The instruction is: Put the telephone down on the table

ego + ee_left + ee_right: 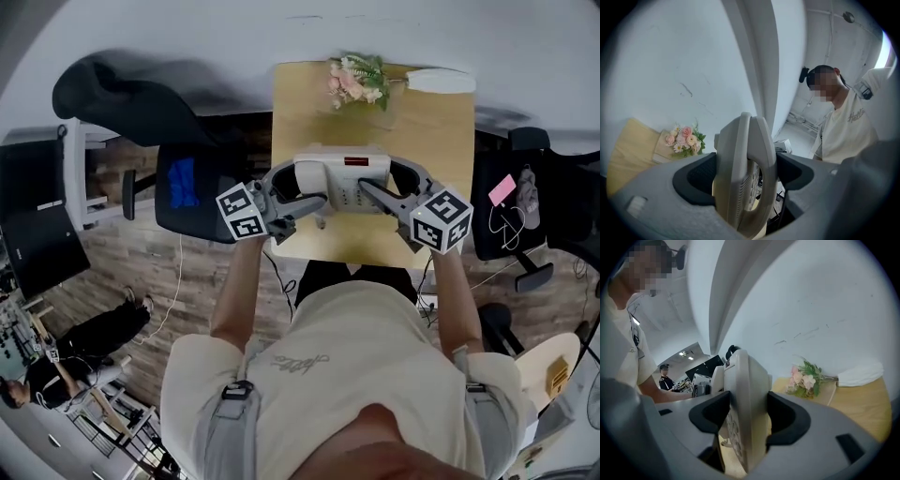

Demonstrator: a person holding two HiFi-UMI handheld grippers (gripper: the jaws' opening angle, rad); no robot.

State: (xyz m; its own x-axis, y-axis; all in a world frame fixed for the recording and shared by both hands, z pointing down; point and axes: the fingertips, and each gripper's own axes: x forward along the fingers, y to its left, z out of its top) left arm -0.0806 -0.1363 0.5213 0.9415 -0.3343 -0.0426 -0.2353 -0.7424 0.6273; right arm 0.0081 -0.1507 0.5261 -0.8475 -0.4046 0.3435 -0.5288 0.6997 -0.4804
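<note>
Nearest the camera, the person's two forearms reached forward, each ending in a grey plastic gripper with a cube of black-and-white square markers (242, 211). The left gripper (746, 176) was clamped on the telephone (342, 178). Its black, finely textured pads (701, 177) pressed both faces of the set's left edge, and the jaws stood only as far apart as the casing is thick. The right gripper (749, 417) gripped the opposite edge the same way, with its dark pads (785, 420) tight against the casing and the phone filling the gap between them.

The telephone was a cream, smooth plastic desk set, roughly rectangular with rounded corners. Its handset lay along its left side, and a grid of pale keys (349, 194) and a narrow dark display strip with red in it (356, 161) faced upward. It was held level between the two grippers over the near half of the table (431, 131), close to the front edge. No view showed whether its underside touched the top.

The table was a small rectangular one with a pale, matte wood-grain surface. At its far end lay a bunch of pink and cream flowers (356, 80) with green leaves. Just beside them to the right lay a soft-looking white oblong bundle (441, 81). Behind the table rose a plain white wall (811, 296).
</note>
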